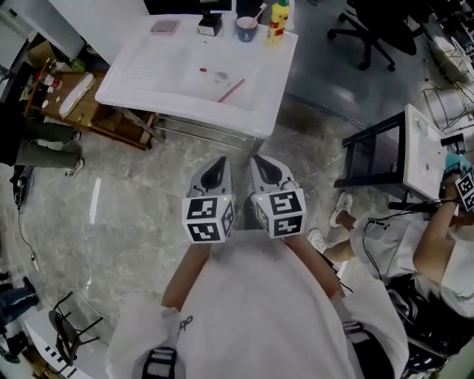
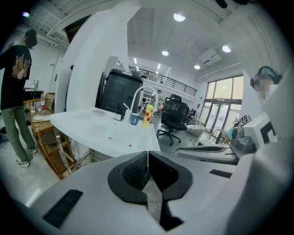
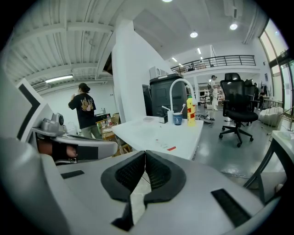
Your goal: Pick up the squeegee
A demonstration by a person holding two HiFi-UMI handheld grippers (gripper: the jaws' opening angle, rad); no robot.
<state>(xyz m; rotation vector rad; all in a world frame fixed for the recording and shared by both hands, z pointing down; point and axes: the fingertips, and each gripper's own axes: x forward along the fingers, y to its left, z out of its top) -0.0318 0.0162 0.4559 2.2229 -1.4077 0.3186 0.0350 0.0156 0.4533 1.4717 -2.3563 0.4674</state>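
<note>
A white counter (image 1: 148, 70) stands across a stretch of marbled floor (image 1: 133, 200) from both grippers. Along its far edge sit a pink pad (image 1: 164, 27), a black box (image 1: 209, 24), a blue cup (image 1: 246, 28) and a yellow bottle (image 1: 278, 18). A wooden shelf (image 1: 74, 100) flanks its left side, and an office chair (image 1: 370, 29) stands beyond its right.

The squeegee (image 1: 231, 90) lies slantwise near the counter's near right corner, a thin reddish strip too small to make out further.

The left gripper (image 1: 215, 169) and the right gripper (image 1: 265, 166) hang side by side, jaws pressed together on nothing.
</note>
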